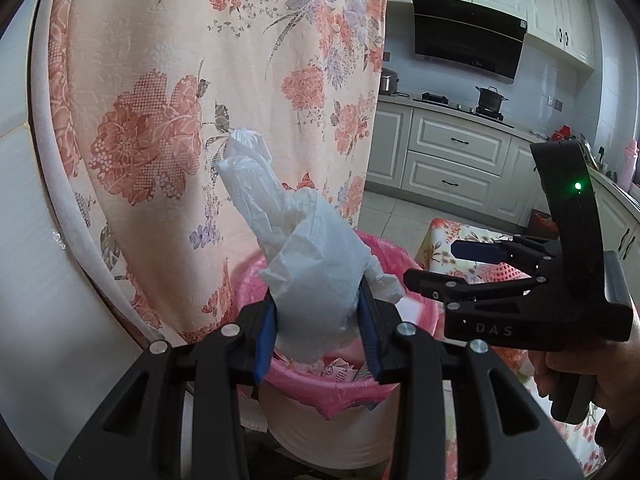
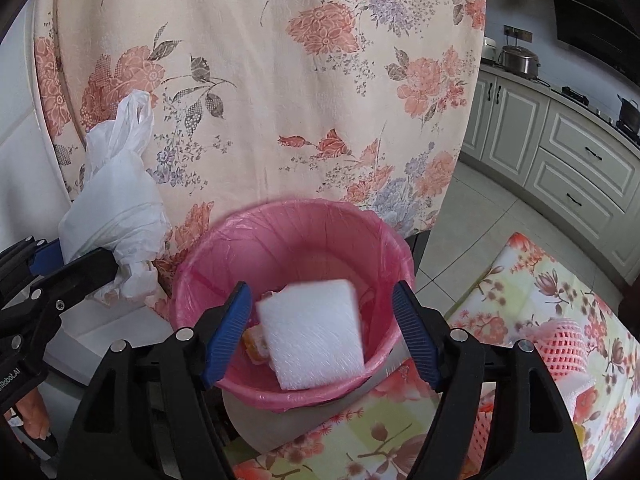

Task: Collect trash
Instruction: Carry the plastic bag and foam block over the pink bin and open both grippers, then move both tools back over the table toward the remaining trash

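**A:** The left claw (image 1: 316, 320) is clamped on the white plastic bag (image 1: 308, 264), and it holds the bag just above the near rim of the pink-lined bin (image 2: 288, 300). What can go wrong, do you think?

**B:** The bag is long and crumpled, and most of it stands up above the fingers. If the claw lets go here, I think the bag may fall on the rim and slide outside, on the side of the flowered curtain (image 2: 280, 80). It should go more over the middle first.

**A:** And the right claw (image 2: 320, 332)?

**B:** Its fingers are apart and hold nothing. It hangs over the bin, and the white foam piece (image 2: 316, 332) is between its fingers in the picture, but blurred; I cannot tell if it falls or already lies inside. This claw is also near the left one, so they could knock together.

**A:** Is more trash around?

**B:** Yes, a pink foam net (image 2: 560, 344) lies on the flowered desk (image 2: 520, 280), just beside the bin. The kitchen cabinets (image 1: 452, 152) are well apart and disturb nothing.
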The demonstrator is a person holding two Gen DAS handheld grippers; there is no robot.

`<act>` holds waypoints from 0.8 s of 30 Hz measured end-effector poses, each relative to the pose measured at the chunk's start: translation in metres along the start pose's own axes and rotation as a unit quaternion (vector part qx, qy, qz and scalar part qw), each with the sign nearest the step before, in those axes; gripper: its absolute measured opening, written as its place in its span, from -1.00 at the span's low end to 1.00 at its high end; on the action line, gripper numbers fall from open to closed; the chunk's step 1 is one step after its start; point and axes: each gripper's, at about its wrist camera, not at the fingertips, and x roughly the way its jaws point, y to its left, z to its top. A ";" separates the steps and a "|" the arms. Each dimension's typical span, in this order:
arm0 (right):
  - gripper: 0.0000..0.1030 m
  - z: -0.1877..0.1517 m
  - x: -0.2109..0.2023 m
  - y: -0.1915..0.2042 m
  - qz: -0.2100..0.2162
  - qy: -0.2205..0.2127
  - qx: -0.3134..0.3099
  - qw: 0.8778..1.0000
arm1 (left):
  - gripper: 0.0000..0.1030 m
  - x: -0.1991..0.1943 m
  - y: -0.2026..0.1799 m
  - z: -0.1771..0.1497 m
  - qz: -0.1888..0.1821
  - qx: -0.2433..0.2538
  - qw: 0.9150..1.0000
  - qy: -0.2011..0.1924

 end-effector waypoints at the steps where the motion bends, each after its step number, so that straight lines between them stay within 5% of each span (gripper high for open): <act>1: 0.35 -0.001 0.000 -0.002 -0.003 0.000 0.002 1.000 | -0.32 0.001 0.000 0.000 0.000 0.000 1.000 0.000; 15: 0.44 -0.010 -0.022 -0.044 -0.037 -0.011 0.032 0.999 | -0.30 0.040 -0.011 0.018 0.008 0.015 1.000 0.002; 24: 0.45 -0.025 -0.036 -0.074 -0.059 -0.009 0.054 0.997 | 0.14 0.072 -0.019 0.027 0.034 0.033 0.999 0.012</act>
